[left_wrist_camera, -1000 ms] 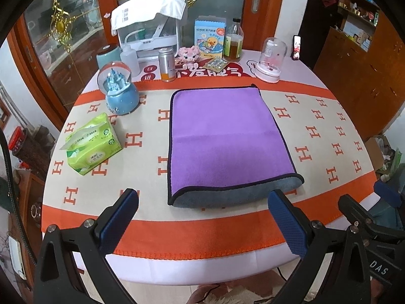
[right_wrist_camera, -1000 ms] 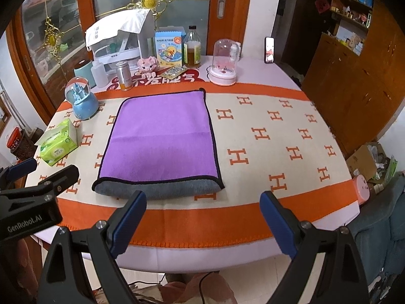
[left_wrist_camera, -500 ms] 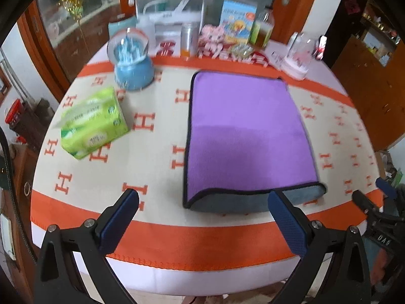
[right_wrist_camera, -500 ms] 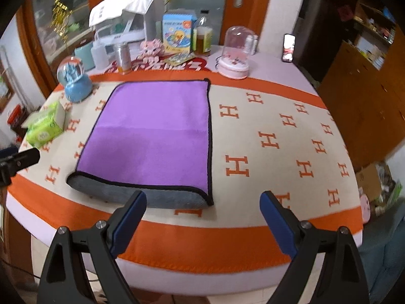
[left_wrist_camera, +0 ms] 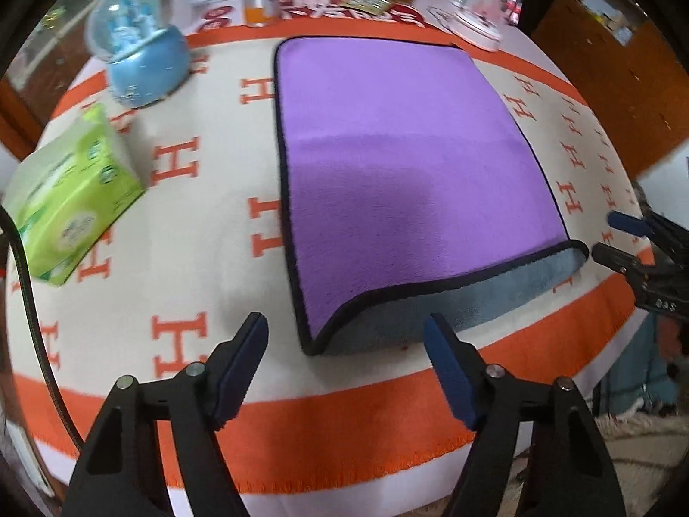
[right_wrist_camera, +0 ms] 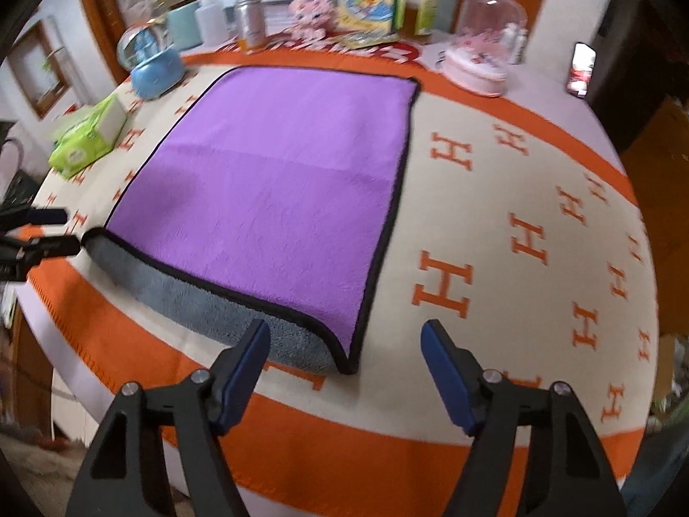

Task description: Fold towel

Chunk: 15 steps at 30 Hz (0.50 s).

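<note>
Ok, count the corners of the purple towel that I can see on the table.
4. On the purple towel, two far corners face the clutter. Two near corners curl, showing grey underside. Layers beneath may hide more.

1 towel [left_wrist_camera: 400, 163], 2 hand-held grippers [left_wrist_camera: 344, 357]

A round table [right_wrist_camera: 560, 224] in an orange-bordered cloth fills the room; ahead stands an orange-framed glass door [right_wrist_camera: 90, 21], right, wooden cabinets [left_wrist_camera: 611, 56].

Both wrist views look forward, low and near, sharing the towel [left_wrist_camera: 405, 172] from opposite near corners.
</note>
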{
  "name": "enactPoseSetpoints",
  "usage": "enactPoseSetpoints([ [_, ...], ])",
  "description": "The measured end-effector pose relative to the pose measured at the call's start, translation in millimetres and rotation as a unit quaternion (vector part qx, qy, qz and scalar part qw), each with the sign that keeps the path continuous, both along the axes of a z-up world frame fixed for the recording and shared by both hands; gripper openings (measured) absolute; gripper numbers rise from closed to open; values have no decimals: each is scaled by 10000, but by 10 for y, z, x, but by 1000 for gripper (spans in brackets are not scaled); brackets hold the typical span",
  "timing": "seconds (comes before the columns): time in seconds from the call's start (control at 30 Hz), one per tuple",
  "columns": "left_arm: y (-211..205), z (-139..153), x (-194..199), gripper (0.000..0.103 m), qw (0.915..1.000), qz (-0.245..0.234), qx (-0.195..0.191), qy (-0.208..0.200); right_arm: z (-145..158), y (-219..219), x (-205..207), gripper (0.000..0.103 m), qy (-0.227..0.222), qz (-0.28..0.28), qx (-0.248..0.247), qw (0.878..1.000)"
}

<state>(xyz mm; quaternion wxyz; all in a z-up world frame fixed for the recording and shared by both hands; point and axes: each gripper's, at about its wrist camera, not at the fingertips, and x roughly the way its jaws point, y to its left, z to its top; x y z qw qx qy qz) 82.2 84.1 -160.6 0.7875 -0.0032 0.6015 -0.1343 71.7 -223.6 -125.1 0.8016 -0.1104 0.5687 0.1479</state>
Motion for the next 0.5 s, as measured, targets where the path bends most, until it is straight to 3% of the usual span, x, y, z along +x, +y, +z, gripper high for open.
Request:
enactPoseSetpoints([
  [0.07,-29,-42,46,72,9998,-197,-71,40,-38,-18,40,69,83,196,76,9997],
  [0.2,-135,-114,109,52,9973,-685,-157,215,-122,-41,119,62,330,546,280,9976],
  [0.43,-275,-204,179,49,9925,-1143,-136,404,-267,-32,195,52,743,882,568,9917],
  [0.5,-282,-235,192,49,9922,-1158,-158,444,-304,-22,211,45,832,936,625,9902],
])
